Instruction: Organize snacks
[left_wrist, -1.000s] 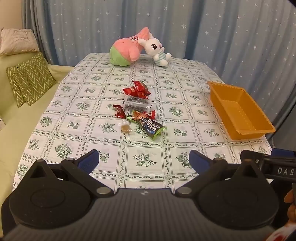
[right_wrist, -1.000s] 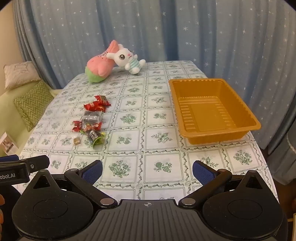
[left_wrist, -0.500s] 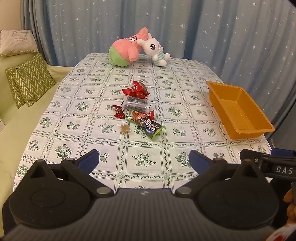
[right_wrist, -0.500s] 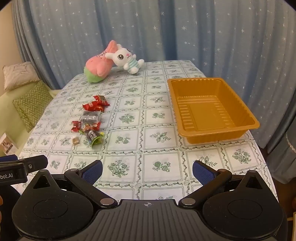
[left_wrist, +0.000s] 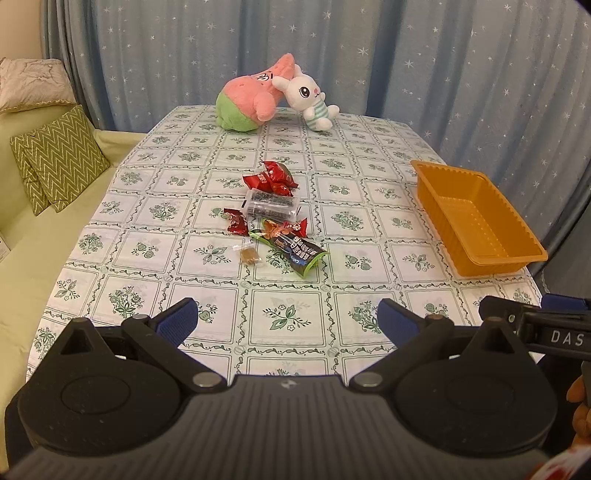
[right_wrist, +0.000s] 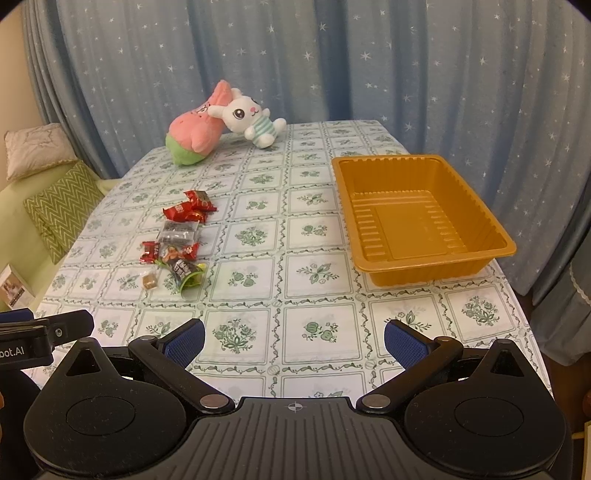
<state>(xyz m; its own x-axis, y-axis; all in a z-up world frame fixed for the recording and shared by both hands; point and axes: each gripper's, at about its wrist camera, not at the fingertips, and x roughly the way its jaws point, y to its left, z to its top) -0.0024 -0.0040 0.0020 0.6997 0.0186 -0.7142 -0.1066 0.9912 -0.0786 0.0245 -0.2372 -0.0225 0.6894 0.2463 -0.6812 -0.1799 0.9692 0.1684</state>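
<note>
While heaped: seven snacks (left_wrist: 275, 218), one tray (left_wrist: 476, 218).

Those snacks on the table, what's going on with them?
A person holds a claw in each hand: the left claw and right claw are both open and empty, above the table's near edge. The snack pile lies loose on the tablecloth; the orange tray is empty. Nothing has been sorted.
</note>
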